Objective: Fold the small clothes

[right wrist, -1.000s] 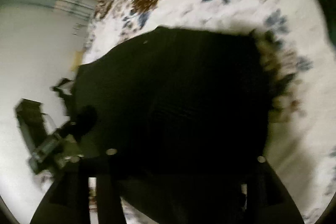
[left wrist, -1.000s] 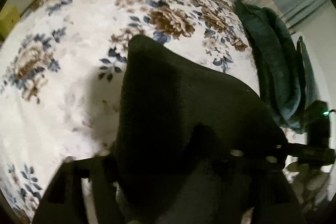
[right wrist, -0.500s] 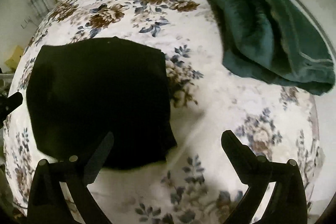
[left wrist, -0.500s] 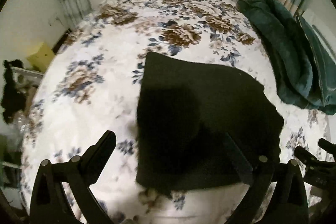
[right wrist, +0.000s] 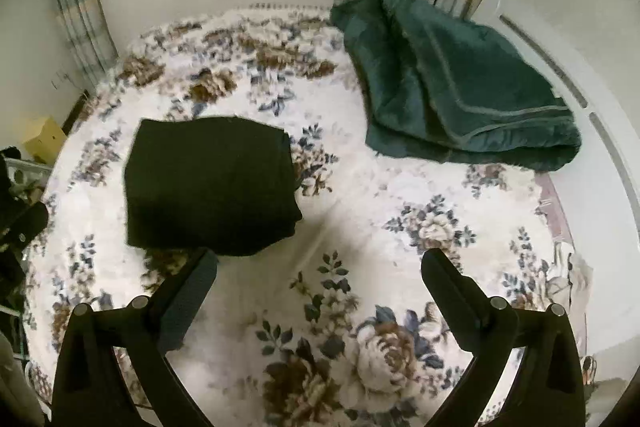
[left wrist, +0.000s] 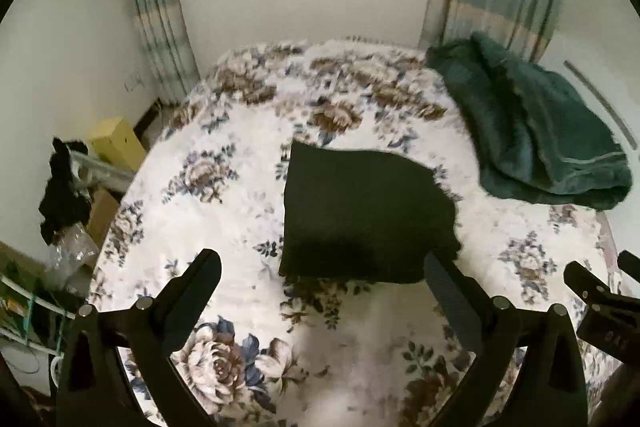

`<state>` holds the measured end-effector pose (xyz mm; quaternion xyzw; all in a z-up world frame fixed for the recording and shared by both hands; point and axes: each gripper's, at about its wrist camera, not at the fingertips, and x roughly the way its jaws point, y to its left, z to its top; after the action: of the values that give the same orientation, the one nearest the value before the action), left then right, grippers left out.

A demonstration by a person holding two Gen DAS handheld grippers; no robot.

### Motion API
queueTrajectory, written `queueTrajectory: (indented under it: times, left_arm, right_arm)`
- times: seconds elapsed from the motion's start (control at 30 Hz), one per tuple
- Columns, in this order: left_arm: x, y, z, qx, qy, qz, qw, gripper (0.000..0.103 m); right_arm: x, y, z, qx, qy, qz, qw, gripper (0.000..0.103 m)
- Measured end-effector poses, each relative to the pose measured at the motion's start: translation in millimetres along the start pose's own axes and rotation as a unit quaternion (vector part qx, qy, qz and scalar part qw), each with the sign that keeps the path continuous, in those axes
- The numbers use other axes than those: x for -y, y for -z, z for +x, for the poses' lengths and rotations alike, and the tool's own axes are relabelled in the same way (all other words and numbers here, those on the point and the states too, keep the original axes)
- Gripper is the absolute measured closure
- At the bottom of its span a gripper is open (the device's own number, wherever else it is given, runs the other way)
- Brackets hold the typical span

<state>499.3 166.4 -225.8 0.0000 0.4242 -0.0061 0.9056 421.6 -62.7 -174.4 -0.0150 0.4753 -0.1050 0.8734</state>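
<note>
I read both grippers as released, nothing between their fingers. From the left gripper (left wrist: 320,279) the folded black garment (left wrist: 364,219) lies straight ahead and below, flat on the floral bedspread (left wrist: 224,195), its near edge just past the fingertips. Its long axis runs side to side across that view. From the right gripper (right wrist: 320,267) the same garment (right wrist: 212,183) sits ahead and to the left, so my left hand looks nearer. Bare bedspread (right wrist: 400,219) opens to the garment's right. The green blanket (right wrist: 452,87) lies well apart, far right. I judge the fold looks complete.
</note>
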Motion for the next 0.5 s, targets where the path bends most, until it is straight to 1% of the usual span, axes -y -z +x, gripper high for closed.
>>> queueTrajectory:
  times: [0.07, 0.13, 0.37, 0.47, 0.5]
  left_arm:
    - [2.9, 2.9, -31.1, 0.013, 0.002, 0.005, 0.9999, 0.000]
    - [5.1, 5.8, -63.2, 0.025, 0.007, 0.006, 0.9996, 0.000]
    - [12.4, 16.6, -153.6, 0.059, 0.018, 0.000, 0.9981, 0.000]
    - [12.2, 24.9, -180.5, 0.067, 0.023, -0.007, 0.9975, 0.000]
    - [11.7, 27.6, -191.0, 0.071, 0.024, -0.010, 0.9971, 0.000]
  right_arm:
    - [6.2, 5.4, -34.5, 0.016, 0.001, 0.002, 1.000, 0.000]
    - [12.6, 13.2, -78.7, 0.040, 0.004, 0.000, 0.999, 0.000]
    - [28.6, 34.4, -203.0, 0.100, -0.003, -0.005, 0.995, 0.000]
    - [34.3, 45.9, -245.7, 0.121, -0.008, -0.006, 0.993, 0.000]
    - [36.0, 48.0, -254.0, 0.124, -0.009, -0.006, 0.992, 0.000]
